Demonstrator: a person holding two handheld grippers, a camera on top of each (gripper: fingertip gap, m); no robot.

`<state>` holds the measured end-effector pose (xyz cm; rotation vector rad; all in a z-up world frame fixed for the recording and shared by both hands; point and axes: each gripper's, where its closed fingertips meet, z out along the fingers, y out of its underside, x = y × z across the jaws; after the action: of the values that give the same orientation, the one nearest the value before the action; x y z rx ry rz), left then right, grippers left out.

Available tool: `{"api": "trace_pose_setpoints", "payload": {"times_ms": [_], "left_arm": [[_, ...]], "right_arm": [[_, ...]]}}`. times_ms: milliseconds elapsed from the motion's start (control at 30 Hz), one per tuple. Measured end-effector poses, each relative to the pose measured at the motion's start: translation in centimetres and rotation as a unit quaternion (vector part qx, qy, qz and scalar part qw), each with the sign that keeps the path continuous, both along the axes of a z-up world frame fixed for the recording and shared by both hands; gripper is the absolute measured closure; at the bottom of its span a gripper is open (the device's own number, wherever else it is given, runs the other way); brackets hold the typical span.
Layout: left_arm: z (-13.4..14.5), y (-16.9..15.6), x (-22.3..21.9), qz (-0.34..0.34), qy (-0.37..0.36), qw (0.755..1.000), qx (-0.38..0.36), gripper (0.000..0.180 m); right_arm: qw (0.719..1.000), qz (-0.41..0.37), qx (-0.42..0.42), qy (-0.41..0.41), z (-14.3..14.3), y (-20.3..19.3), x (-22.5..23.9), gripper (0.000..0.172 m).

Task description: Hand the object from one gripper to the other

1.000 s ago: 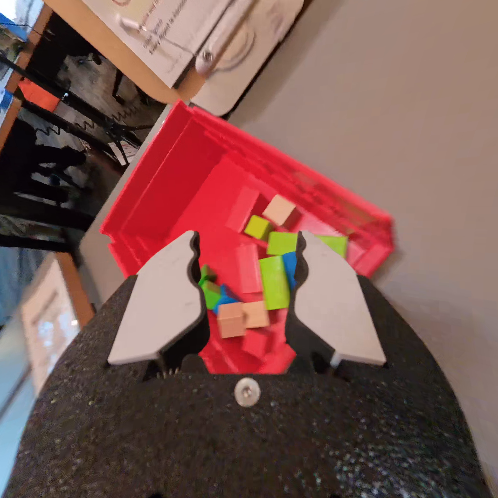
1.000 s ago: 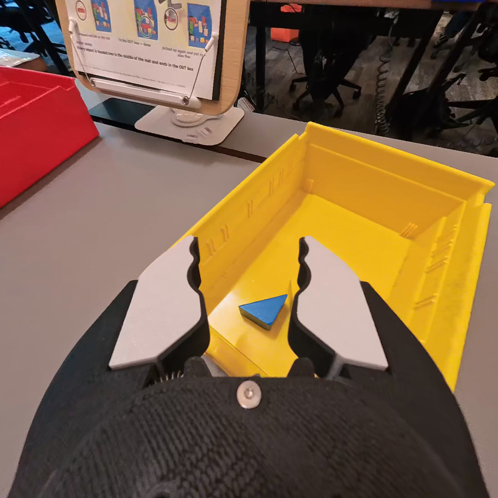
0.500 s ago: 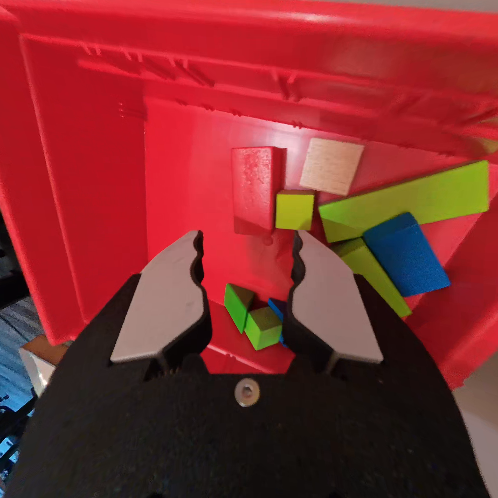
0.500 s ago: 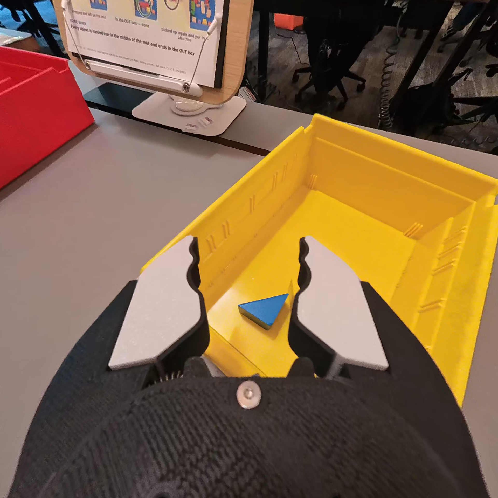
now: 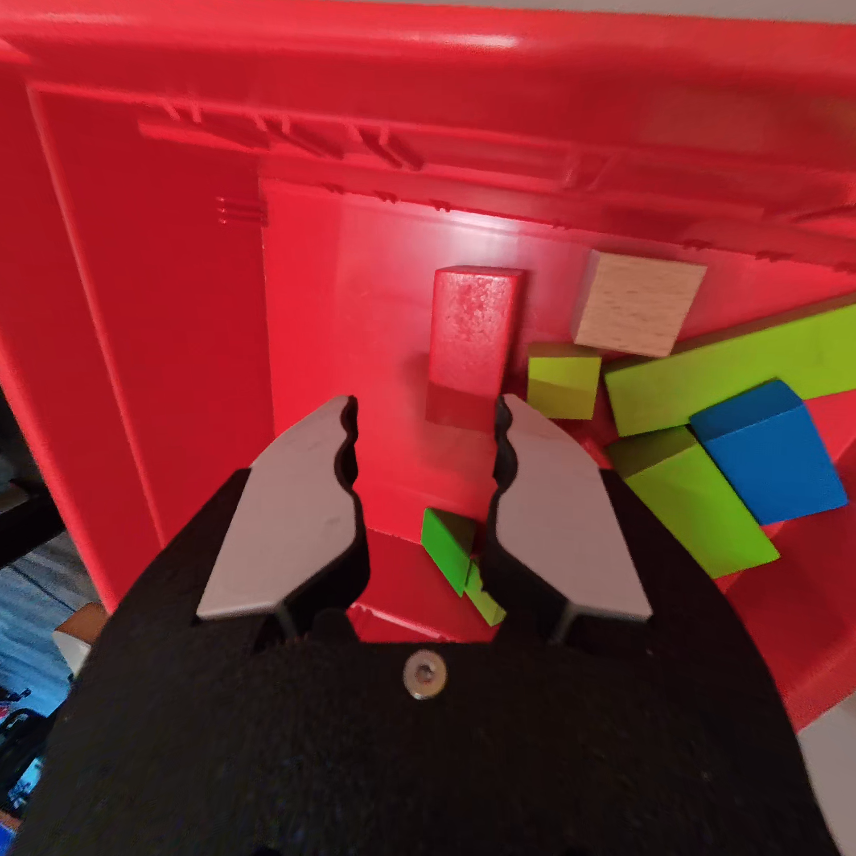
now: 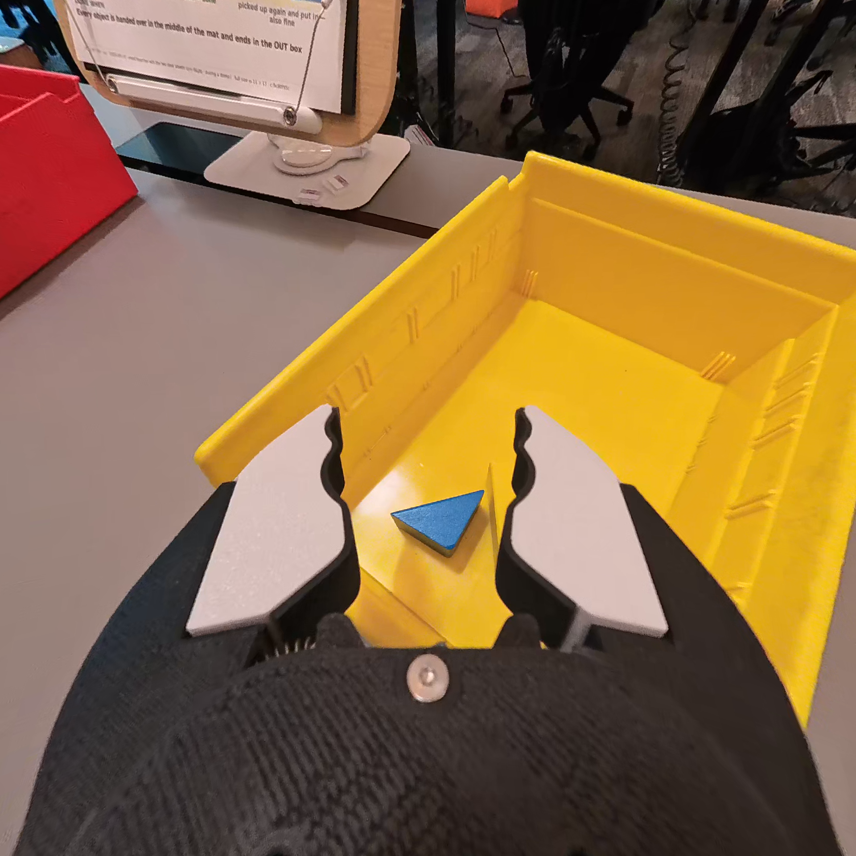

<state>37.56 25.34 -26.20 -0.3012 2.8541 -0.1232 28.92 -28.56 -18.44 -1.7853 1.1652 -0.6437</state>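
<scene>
Our left claw (image 5: 426, 407) hangs released and empty inside the red bin (image 5: 139, 301), just short of the red block (image 5: 472, 338). We risk nudging the crowding lime cube (image 5: 563, 380) if we clench off-centre. Our right claw (image 6: 426, 417) waits released over the yellow bin (image 6: 695, 241).

The left hand-held gripper (image 5: 426, 407) hangs with its jaws apart and nothing between them inside a red bin (image 5: 139, 301). Just ahead stands a red block (image 5: 472, 333); a bare wooden block (image 5: 639, 310), green blocks (image 5: 560, 380) and a blue block (image 5: 769, 454) crowd the right side.
</scene>
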Motion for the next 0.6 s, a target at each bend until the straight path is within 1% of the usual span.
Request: {"api": "trace_pose_setpoints", "payload": {"times_ms": [33,100,200,300,367,467,600], "left_arm": [[0.0,0.0,0.0,0.000,0.002,1.000,0.001,0.125],[-0.3,-0.2,-0.4,-0.002,0.018,1.000,-0.005,0.127],[-1.0,0.3,-0.6,-0.007,0.025,1.000,0.017,0.132],[-1.5,0.4,-0.3,-0.009,0.023,0.999,0.028,0.132],[-2.1,0.4,-0.3,-0.008,0.035,0.999,0.031,0.132],[-2.9,0.3,-0.4,-0.012,0.046,0.998,0.043,0.143],[-3.0,0.4,-0.4,0.006,0.045,0.998,0.041,0.144]], "right_arm": [[1.000,0.001,0.000,0.001,0.0,0.0,0.0,0.100],[1.000,0.001,0.000,0.001,-0.1,0.0,0.0,0.100],[1.000,0.001,-0.001,0.000,0.0,0.0,0.0,0.100],[1.000,0.000,0.002,0.001,0.0,-0.1,0.0,0.100],[1.000,-0.001,0.002,0.000,0.0,-0.1,0.0,0.099],[1.000,0.000,0.003,0.000,-0.1,-0.1,0.0,0.099],[1.000,0.003,0.006,-0.001,0.1,0.1,0.0,0.099]]}}
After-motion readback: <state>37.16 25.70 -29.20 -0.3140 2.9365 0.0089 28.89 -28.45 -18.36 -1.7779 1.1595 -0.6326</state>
